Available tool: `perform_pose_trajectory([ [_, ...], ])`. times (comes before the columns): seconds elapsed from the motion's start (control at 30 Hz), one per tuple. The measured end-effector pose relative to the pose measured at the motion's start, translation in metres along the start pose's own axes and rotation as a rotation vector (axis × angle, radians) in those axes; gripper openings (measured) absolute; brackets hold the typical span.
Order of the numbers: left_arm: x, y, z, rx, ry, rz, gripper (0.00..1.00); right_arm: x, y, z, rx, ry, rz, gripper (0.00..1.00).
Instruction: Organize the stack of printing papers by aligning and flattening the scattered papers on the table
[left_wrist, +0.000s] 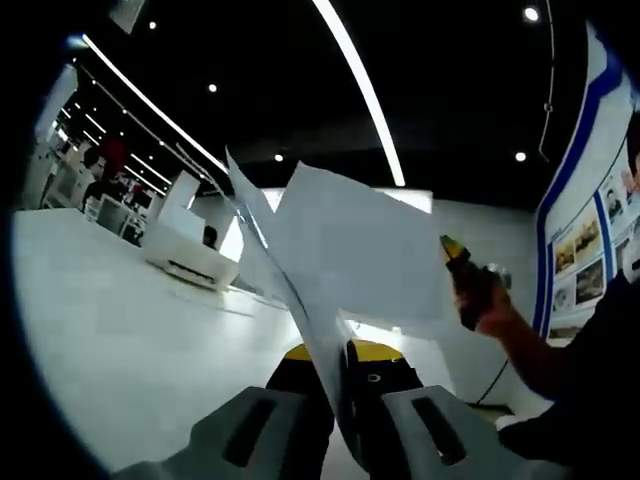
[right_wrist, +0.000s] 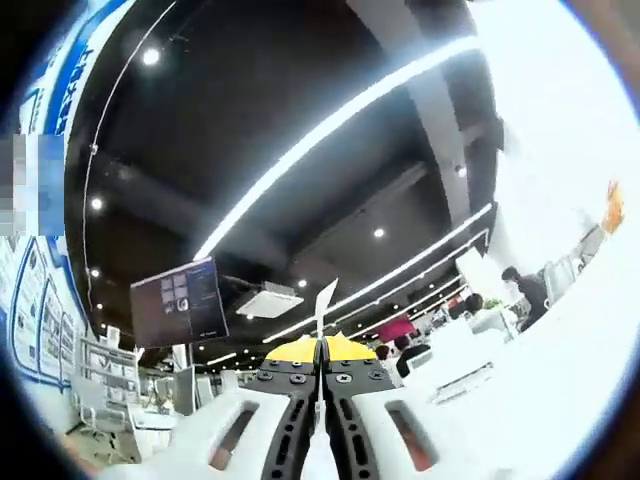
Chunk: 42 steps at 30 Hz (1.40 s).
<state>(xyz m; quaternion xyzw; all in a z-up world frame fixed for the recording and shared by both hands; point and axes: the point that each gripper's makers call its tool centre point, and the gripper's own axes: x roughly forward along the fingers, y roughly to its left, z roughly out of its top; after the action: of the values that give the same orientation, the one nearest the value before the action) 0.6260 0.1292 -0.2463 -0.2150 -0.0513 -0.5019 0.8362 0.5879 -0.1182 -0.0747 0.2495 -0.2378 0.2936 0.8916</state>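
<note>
A white table (left_wrist: 120, 340) carries a white printer-like box (left_wrist: 190, 245) at its far edge.

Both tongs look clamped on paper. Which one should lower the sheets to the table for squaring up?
Probably left. The left tongs grip the fanned papers with the white table beside them. The right tongs pinch a paper edge, facing the ceiling.

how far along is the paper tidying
Mid-job. Done: the papers are lifted off the white table. In hand: the left hand-held gripper and right hand-held gripper each pinch an edge. Left: squaring the fanned sheets and laying them flat.
</note>
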Motion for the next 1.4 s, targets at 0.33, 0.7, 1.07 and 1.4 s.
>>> perform_pose_trajectory([
  [0.33,0.0,-0.001,0.001,-0.004,-0.006,-0.004,0.07,-0.024,-0.007,-0.034,0.111,0.063,-0.033,0.0],
  [0.7,-0.001,-0.001,0.003,-0.007,-0.015,-0.006,0.07,-0.083,-0.037,-0.086,0.141,0.214,-0.173,0.0],
  [1.07,0.0,-0.001,0.001,-0.001,-0.009,-0.006,0.07,-0.132,-0.051,-0.135,0.078,0.444,-0.278,0.0],
  [1.4,0.0,-0.001,0.001,0.01,-0.002,-0.009,0.07,-0.154,-0.077,-0.167,0.096,0.586,-0.356,0.04],
])
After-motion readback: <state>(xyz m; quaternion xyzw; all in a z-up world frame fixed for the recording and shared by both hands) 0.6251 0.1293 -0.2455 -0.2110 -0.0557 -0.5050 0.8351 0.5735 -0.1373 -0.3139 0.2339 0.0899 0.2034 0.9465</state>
